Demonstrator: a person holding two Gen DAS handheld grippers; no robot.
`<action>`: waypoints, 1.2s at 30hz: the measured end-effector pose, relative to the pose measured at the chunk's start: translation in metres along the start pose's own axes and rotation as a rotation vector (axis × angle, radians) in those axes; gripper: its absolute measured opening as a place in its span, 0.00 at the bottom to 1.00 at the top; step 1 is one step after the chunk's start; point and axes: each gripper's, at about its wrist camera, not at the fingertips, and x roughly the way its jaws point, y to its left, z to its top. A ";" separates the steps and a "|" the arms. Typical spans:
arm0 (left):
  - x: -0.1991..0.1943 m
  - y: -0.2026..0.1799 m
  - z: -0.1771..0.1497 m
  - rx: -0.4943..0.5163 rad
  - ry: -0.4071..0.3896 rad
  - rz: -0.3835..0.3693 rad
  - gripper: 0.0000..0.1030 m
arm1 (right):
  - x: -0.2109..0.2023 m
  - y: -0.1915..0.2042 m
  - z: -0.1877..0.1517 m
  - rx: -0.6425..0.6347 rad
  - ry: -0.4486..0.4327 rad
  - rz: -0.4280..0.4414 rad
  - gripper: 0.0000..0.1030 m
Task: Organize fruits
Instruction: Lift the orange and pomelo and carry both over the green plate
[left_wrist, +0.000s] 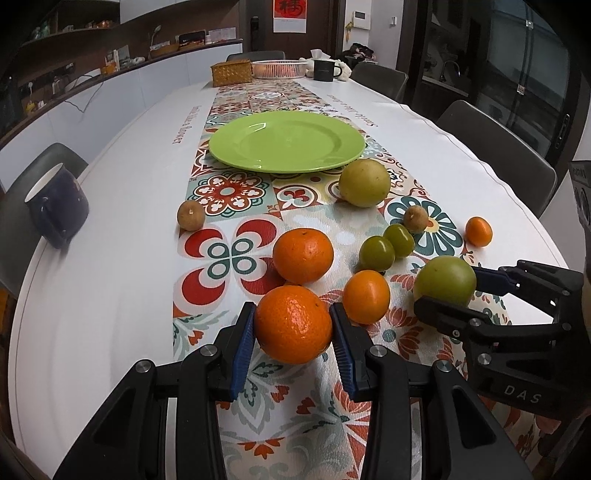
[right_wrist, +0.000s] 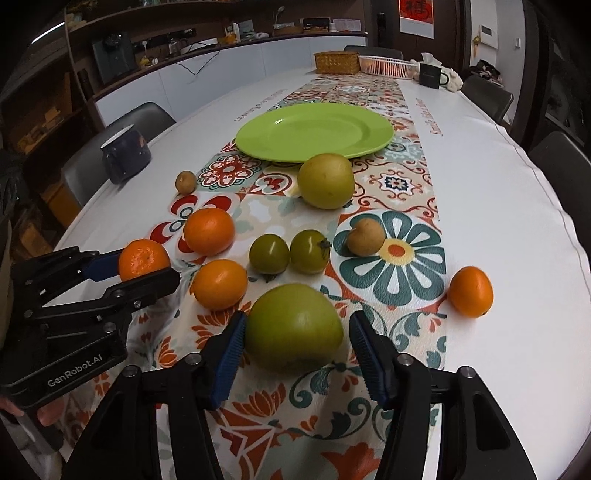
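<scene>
The left tongs (left_wrist: 293, 328) are clamped on a large round orange mandarin (left_wrist: 293, 325): both blue ribbed pads (left_wrist: 242, 354) press against its sides, and the fruit sits low over the patterned floral table runner (left_wrist: 236, 254) at the near end of the white tabletop (left_wrist: 110, 258). The right tongs (right_wrist: 295, 341) bracket a large round green apple-like fruit (right_wrist: 294, 326) that rests on the runner; the left pad appears to touch the fruit, while a visible gap separates the right pad from it, so the jaws stand moderately wide and no grip is established. A round lime-green plastic plate (right_wrist: 314, 131) lies farther along the runner, with nothing on it. Just in front of the plate sits a large yellow-green pear-shaped fruit (right_wrist: 325, 181). Between that fruit and the tongs lie two small dark-green tomatoes (right_wrist: 290, 253), side by side and touching. Two further orange mandarins (right_wrist: 214, 254) lie to the left of the tomatoes. A small orange citrus fruit (right_wrist: 471, 291) lies apart on the right, on the white cloth. Two small brown round fruits (left_wrist: 191, 216) lie on the runner, one at each side. A dark-blue ceramic mug (left_wrist: 59, 205) stands near the left tabletop edge.
</scene>
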 end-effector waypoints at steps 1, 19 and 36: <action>0.000 0.000 0.000 0.000 0.000 0.001 0.38 | 0.000 0.001 0.000 -0.002 0.002 -0.003 0.50; -0.017 0.002 0.042 0.048 -0.088 -0.003 0.38 | -0.024 0.002 0.031 -0.047 -0.106 -0.033 0.50; 0.026 0.024 0.149 0.101 -0.126 -0.026 0.38 | 0.008 -0.015 0.141 -0.106 -0.166 -0.055 0.50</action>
